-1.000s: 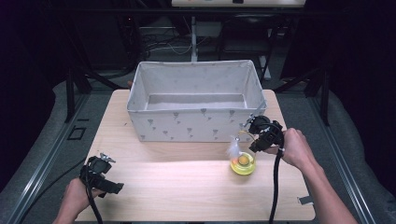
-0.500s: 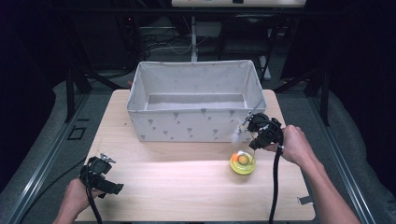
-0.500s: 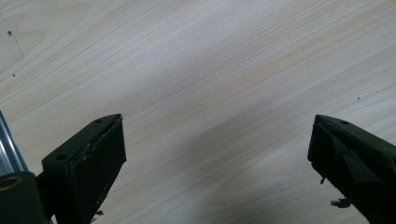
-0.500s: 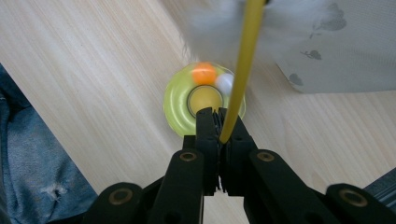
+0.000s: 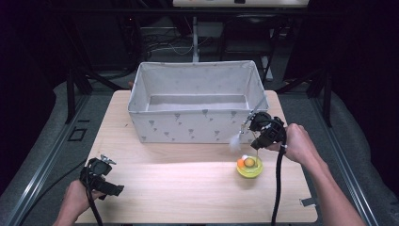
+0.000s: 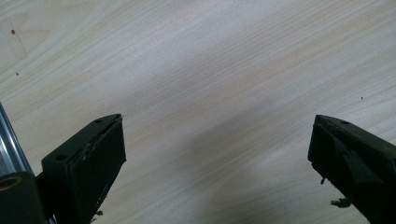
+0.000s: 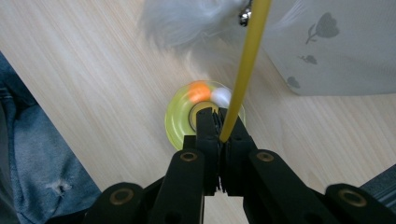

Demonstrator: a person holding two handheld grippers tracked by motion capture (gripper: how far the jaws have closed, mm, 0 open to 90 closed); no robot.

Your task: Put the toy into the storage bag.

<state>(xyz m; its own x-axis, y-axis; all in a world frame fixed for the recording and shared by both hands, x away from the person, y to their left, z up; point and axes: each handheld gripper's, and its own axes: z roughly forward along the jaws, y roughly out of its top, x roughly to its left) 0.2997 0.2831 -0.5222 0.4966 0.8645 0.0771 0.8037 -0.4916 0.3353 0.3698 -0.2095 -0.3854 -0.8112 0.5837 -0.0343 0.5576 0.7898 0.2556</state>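
Observation:
A yellow disc toy (image 5: pixel 250 168) with an orange ball (image 7: pixel 199 92) and a white ball (image 7: pixel 222 97) on it lies on the wooden table (image 5: pixel 188 188), right of centre. My right gripper (image 7: pixel 219 116) hangs just above the disc (image 7: pixel 180 121), shut on the lower end of a thin yellow wand (image 7: pixel 243 70). The wand rises to a small bell and a white feather tuft (image 7: pixel 187 18). From above, the right gripper (image 5: pixel 258 129) sits beside the bin's front right corner, with the feather (image 5: pixel 234 142) to its left. My left gripper (image 5: pixel 110 188) rests low at the front left, jaws wide open (image 6: pixel 215 126) over bare wood.
A white fabric bin (image 5: pixel 197 123) with a grey printed pattern stands at the back middle of the table, and its wall (image 7: pixel 336 56) is close to the wand. The table's near edge and right edge run close to the person's forearms.
The right gripper has shifted slightly to the right with the wand, and the feather end sits a bit higher off the disc. The left gripper has not moved.

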